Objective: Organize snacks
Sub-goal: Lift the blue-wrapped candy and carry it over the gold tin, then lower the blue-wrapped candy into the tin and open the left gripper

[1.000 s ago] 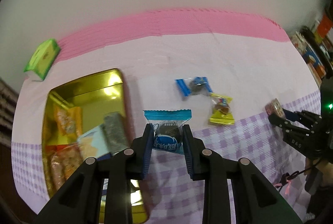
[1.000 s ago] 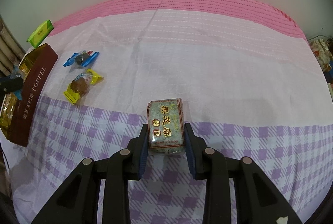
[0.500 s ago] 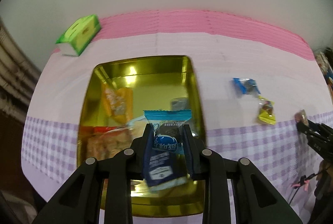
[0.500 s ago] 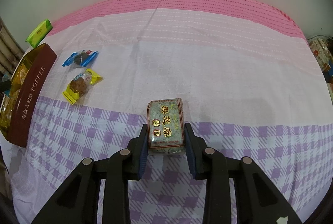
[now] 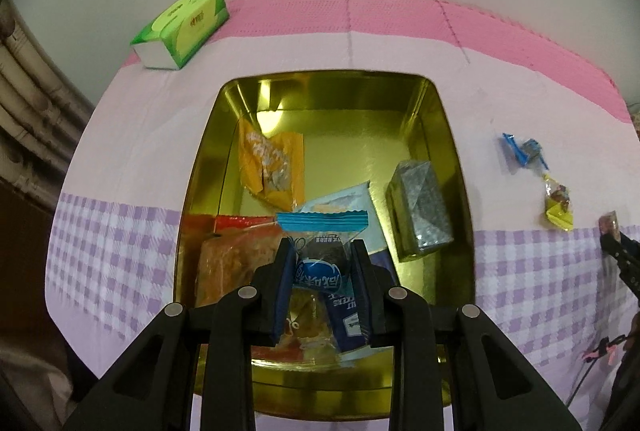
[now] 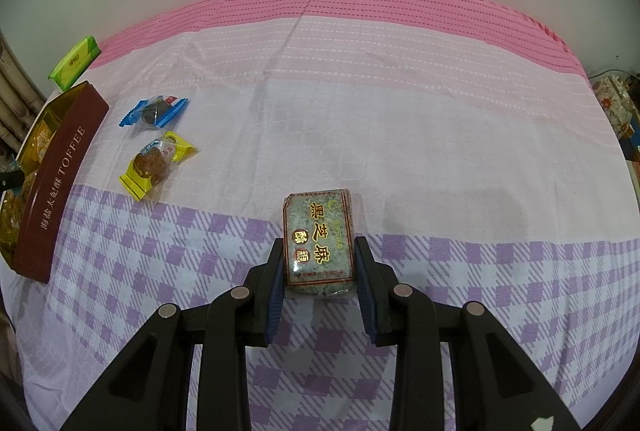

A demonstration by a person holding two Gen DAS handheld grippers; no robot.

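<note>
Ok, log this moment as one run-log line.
left gripper: shut on blue-wrapped snack, over gold tin | right gripper: shut on sesame candy block, on tablecloth | loose: two wrapped snacks

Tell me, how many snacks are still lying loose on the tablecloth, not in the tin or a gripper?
2: a blue-wrapped candy and a yellow-wrapped snack just below it, both beside the toffee tin. Others may lie out of view.

left gripper (image 5: 323,271) with blue-wrapped snack (image 5: 320,251) now over gold tin (image 5: 460,191)
</note>
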